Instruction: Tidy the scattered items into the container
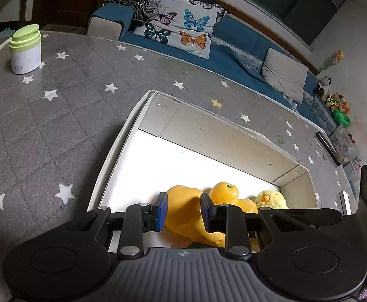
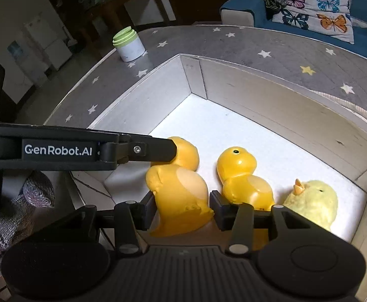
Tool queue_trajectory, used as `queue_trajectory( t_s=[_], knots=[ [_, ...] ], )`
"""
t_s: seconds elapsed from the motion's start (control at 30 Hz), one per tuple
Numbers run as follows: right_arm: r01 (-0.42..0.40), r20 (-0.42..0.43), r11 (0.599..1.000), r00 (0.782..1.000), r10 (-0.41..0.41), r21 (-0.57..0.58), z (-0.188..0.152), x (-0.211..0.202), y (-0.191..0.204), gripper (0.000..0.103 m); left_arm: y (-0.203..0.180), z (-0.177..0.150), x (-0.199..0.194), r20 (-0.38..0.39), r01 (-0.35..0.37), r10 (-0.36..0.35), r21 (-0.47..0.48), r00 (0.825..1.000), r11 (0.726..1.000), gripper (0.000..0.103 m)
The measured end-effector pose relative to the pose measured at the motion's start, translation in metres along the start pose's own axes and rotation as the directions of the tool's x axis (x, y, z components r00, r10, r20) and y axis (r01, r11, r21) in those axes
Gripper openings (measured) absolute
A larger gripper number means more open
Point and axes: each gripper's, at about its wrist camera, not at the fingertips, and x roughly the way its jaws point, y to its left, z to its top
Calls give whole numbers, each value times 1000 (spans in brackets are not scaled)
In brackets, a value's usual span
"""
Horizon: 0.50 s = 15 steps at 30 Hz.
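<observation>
A white box (image 1: 123, 136) (image 2: 284, 105) lies open on the grey star-patterned table. Inside it are two yellow rubber duck toys and a fluffy yellow chick (image 1: 271, 199) (image 2: 311, 201). The larger duck (image 1: 186, 216) (image 2: 180, 193) lies between the fingers of my left gripper (image 1: 183, 210), whose jaws stand apart around it. My right gripper (image 2: 182, 207) is open around the same duck's base. The smaller duck (image 1: 225, 192) (image 2: 238, 173) stands beside it. A white jar with a green lid (image 1: 25, 49) (image 2: 128, 44) stands on the table outside the box.
A blue sofa (image 1: 233, 47) with a butterfly cushion (image 1: 180, 29) runs behind the table. Toys and a clear bin (image 1: 347, 146) sit at the far right. A dark phone-like slab (image 1: 328, 147) lies near the table's right edge.
</observation>
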Motion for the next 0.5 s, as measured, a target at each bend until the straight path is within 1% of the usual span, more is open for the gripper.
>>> queue_trajectory(
  t_s=[0.17, 0.27, 0.43, 0.5],
  knots=[
    [-5, -11, 1000, 1000, 5, -13, -1, 1, 1, 47, 0, -2, -3, 8, 4, -4, 2, 1000, 1000, 30],
    [-13, -7, 1000, 1000, 13, -6, -2, -1, 0, 53, 0, -4, -5, 16, 3, -4, 4, 1000, 1000, 30],
    [-3, 3, 1000, 1000, 3, -12, -6, -3, 3, 54, -3, -6, -15, 44, 3, -4, 16, 999, 1000, 30],
    [0, 12, 1000, 1000, 0, -12, -8, -6, 3, 58, -5, -8, -20, 58, 0, -2, 24, 998, 1000, 30]
  ],
)
